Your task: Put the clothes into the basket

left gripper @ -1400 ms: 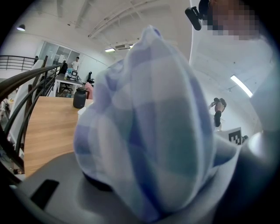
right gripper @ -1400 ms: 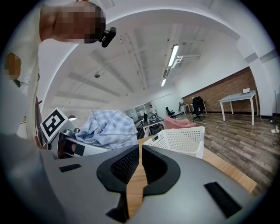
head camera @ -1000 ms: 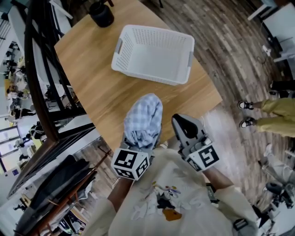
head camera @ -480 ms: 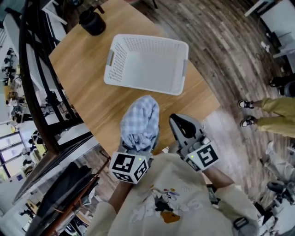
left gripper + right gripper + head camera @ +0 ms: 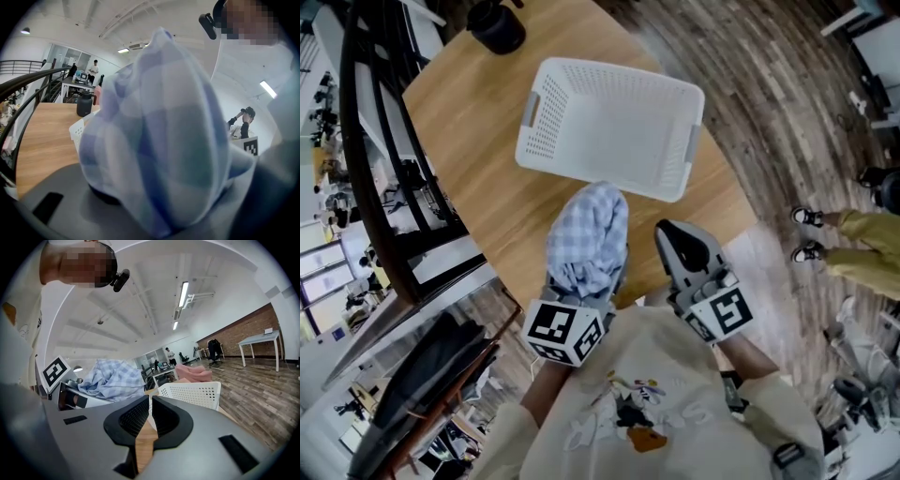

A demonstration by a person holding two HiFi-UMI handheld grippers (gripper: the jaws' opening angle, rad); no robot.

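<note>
A blue-and-white checked cloth is bunched up in my left gripper, whose jaws are shut on it and mostly hidden beneath it. In the left gripper view the cloth fills most of the picture. The white perforated basket stands empty on the wooden table, just beyond the cloth. My right gripper hovers beside the left one at the table's near edge, shut and holding nothing. The right gripper view shows its pads closed, with the cloth to the left and the basket ahead.
A black pot sits at the table's far corner. A black railing runs along the left. A person's shoes stand on the wood floor at the right. Something soft and pink shows beyond the basket.
The cloth in my left gripper has come a little closer to the basket's near wall. The right gripper stays beside it, still shut.
</note>
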